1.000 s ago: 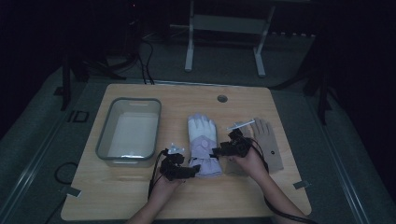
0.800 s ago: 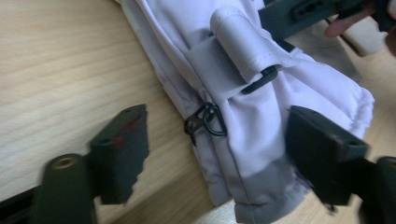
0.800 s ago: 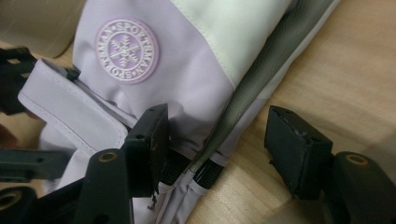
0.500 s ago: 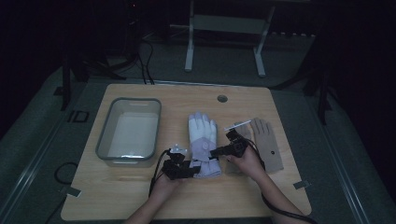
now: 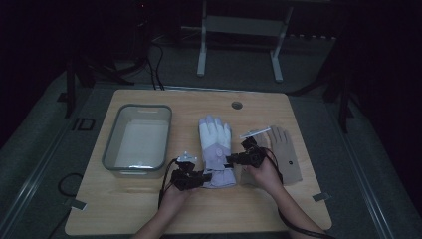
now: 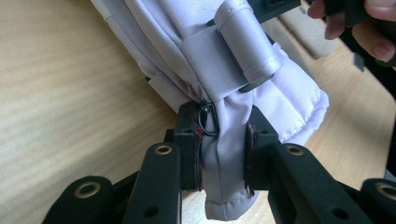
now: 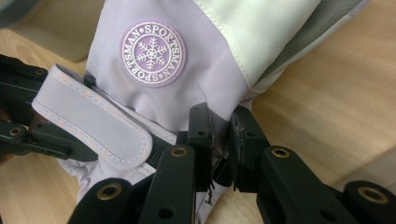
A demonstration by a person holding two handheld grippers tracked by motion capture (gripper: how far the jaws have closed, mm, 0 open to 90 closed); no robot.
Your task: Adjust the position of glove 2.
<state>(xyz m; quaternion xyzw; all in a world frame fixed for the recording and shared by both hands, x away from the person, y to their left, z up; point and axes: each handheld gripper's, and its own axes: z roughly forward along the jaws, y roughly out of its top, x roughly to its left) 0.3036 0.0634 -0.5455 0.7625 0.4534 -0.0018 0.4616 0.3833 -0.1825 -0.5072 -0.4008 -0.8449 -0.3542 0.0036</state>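
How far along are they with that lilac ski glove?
Both grips look made: the left gripper and right gripper, jaws just closing, pinch the lilac glove at its cuff. It still lies on the table. The bin and tan glove sit untouched.

Both forearms reach in low from the near edge. The left claw (image 6: 222, 154) and the right claw (image 7: 219, 144) have just been closing; each now pinches fabric between its pads.

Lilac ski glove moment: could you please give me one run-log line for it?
left gripper: closing, pinching cuff | right gripper: closing, pinching edge | lilac glove: flat on table | tan glove: untouched
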